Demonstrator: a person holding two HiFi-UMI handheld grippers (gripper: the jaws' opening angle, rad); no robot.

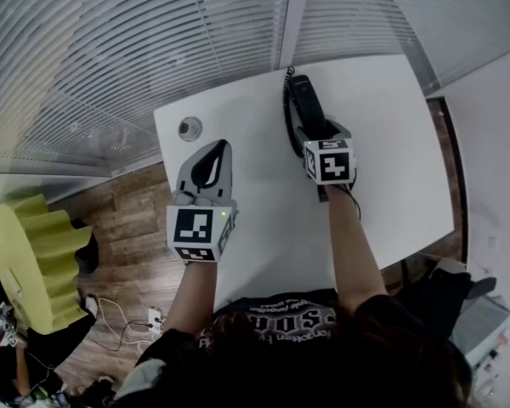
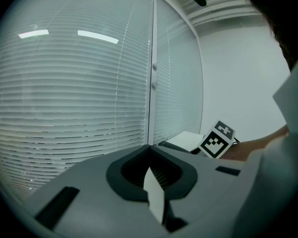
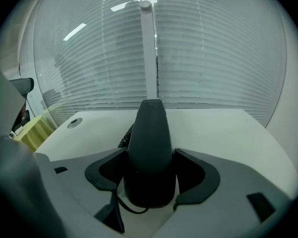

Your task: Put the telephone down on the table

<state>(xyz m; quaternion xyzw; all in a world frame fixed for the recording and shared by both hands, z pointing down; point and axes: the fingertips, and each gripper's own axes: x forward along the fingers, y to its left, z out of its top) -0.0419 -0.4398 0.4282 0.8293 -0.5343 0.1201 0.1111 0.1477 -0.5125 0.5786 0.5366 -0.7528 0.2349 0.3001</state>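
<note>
The black telephone handset (image 1: 304, 100) lies lengthwise near the far edge of the white table (image 1: 391, 143), its coiled cord (image 1: 286, 117) curling along its left side. My right gripper (image 1: 321, 133) straddles the handset's near end; in the right gripper view the handset (image 3: 149, 143) fills the space between the jaws of that gripper (image 3: 150, 155), with a thin light sliver beside the right pad, so the jaws stand open around it. My left gripper (image 1: 219, 147) hovers over the table's left part, tips together and nothing in it. The left gripper view shows the same gripper (image 2: 150, 148) closed.
A round cable hole (image 1: 189, 128) sits in the table's far left corner. Glass walls with blinds run behind the table. A yellow-green ribbed seat (image 1: 30, 262) stands on the wooden floor at left, with loose cables (image 1: 127, 330) beside it.
</note>
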